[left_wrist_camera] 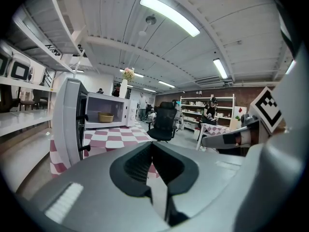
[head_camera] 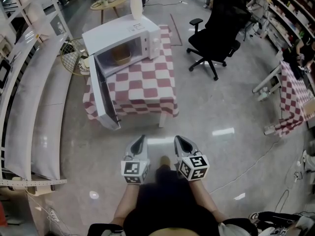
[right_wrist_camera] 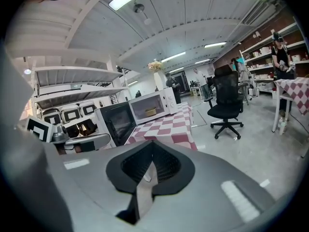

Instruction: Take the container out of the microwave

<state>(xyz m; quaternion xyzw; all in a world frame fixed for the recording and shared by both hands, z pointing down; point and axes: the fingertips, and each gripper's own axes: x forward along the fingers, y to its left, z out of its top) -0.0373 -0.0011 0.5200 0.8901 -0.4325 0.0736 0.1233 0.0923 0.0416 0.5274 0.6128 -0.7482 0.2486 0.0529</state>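
Note:
A white microwave (head_camera: 129, 41) stands on a table with a red-and-white checked cloth (head_camera: 147, 90). Its door (head_camera: 104, 95) hangs wide open to the left. Inside sits a tan, bowl-like container (head_camera: 121, 57), also visible in the left gripper view (left_wrist_camera: 105, 117) and the right gripper view (right_wrist_camera: 151, 111). My left gripper (head_camera: 140, 141) and right gripper (head_camera: 180, 141) hover side by side over the floor, well short of the table, pointing toward it. Both are shut with nothing between the jaws (left_wrist_camera: 152, 145) (right_wrist_camera: 151, 147).
A white vase (head_camera: 136, 4) stands on top of the microwave. A black office chair (head_camera: 215, 33) is right of the table. White shelving (head_camera: 34, 107) runs along the left, with a wire basket (head_camera: 73, 57) beside it. Another checked table (head_camera: 295, 95) is at far right.

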